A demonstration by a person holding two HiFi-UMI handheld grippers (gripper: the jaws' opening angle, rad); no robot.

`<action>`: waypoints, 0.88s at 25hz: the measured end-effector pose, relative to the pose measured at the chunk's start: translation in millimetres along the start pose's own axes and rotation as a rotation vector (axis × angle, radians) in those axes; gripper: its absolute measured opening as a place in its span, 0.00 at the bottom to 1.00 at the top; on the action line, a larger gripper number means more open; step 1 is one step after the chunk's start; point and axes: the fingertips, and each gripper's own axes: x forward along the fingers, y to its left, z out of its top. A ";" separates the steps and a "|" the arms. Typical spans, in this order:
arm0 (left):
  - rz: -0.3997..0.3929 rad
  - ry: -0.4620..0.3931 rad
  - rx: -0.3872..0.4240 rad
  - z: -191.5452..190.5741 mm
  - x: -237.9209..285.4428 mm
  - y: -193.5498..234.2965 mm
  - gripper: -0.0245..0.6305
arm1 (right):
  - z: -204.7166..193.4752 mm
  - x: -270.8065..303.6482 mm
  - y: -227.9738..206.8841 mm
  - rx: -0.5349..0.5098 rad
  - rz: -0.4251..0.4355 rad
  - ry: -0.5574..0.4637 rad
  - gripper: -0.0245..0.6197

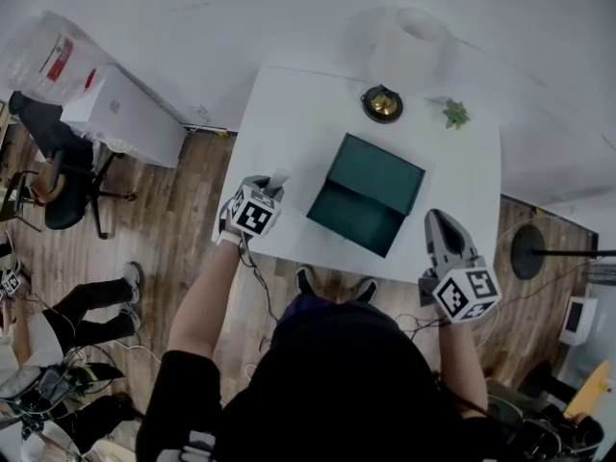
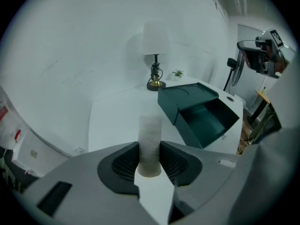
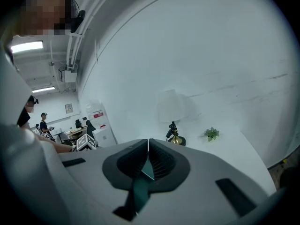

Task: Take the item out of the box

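Count on inspection. Furniture: one table (image 1: 289, 114), white. On it: one box (image 1: 371, 192), dark green; one lamp (image 1: 382, 104); one small plant (image 1: 455, 115). Two grippers: left gripper (image 1: 272, 186) and right gripper (image 1: 440, 221) — one marker cube (image 1: 255, 215) apiece, two in all. One white roll (image 2: 150, 139). On the floor around: one office chair (image 1: 58, 176), one white cabinet (image 1: 125, 114), one round-based stand (image 1: 527, 251), one seated person (image 1: 91, 314).
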 end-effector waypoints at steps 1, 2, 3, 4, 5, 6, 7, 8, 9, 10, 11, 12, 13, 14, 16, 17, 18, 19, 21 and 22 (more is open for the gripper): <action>0.000 0.015 0.013 -2.4 5.0 4.7 0.24 | -1.5 0.7 0.0 0.006 -0.007 0.001 0.06; -0.005 0.037 0.021 -7.0 10.5 8.0 0.24 | -3.5 1.3 0.0 0.013 -0.014 0.004 0.06; -0.012 0.062 0.025 -13.6 16.5 10.4 0.24 | -5.8 1.5 0.5 0.019 -0.020 0.006 0.06; -0.019 0.087 0.029 -20.7 22.2 12.2 0.24 | -8.3 1.2 1.4 0.025 -0.027 0.008 0.05; -0.026 0.112 0.032 -27.9 27.5 13.7 0.24 | -10.6 0.6 2.5 0.029 -0.033 0.009 0.05; -0.032 0.138 0.036 -34.7 32.3 15.2 0.24 | -12.4 -0.2 3.5 0.032 -0.039 0.009 0.05; -0.035 0.156 0.041 -38.9 36.8 17.2 0.24 | -13.7 -1.0 4.0 0.033 -0.046 0.009 0.05; -0.034 0.158 0.050 -39.3 41.2 20.2 0.24 | -14.9 -1.9 4.0 0.035 -0.052 0.008 0.05; -0.030 0.151 0.058 -37.6 45.4 23.4 0.24 | -16.3 -3.0 3.5 0.037 -0.059 0.008 0.05; -0.028 0.152 0.060 -37.8 48.9 25.7 0.24 | -17.9 -4.4 2.6 0.041 -0.067 0.009 0.05; -0.033 0.172 0.055 -42.6 51.1 26.2 0.24 | -19.6 -6.1 1.4 0.048 -0.074 0.009 0.05; -0.041 0.208 0.046 -50.9 52.2 25.5 0.24 | -21.1 -8.0 0.2 0.058 -0.081 0.007 0.05; -0.050 0.246 0.037 -59.5 52.7 24.4 0.24 | -22.1 -9.8 -1.1 0.070 -0.088 0.003 0.05; -0.056 0.271 0.032 -64.8 53.5 24.0 0.24 | -22.5 -11.6 -2.3 0.080 -0.094 -0.001 0.05; -0.061 0.257 0.040 -61.9 57.6 24.0 0.24 | -24.1 -15.1 -4.8 0.090 -0.103 -0.006 0.05; -0.061 0.228 0.048 -56.2 60.8 24.3 0.24 | -25.7 -16.8 -5.9 0.092 -0.107 -0.006 0.05; -0.059 0.203 0.054 -51.8 63.4 25.1 0.24 | -26.9 -18.2 -6.6 0.094 -0.110 -0.006 0.05; -0.056 0.188 0.056 -49.5 65.1 26.1 0.24 | -27.5 -19.4 -7.1 0.097 -0.114 -0.007 0.05; -0.055 0.175 0.048 -47.8 67.9 26.6 0.27 | -28.9 -21.8 -9.8 0.108 -0.120 -0.011 0.05; -0.058 0.169 0.039 -47.0 69.2 26.0 0.30 | -30.1 -23.2 -11.7 0.116 -0.122 -0.011 0.05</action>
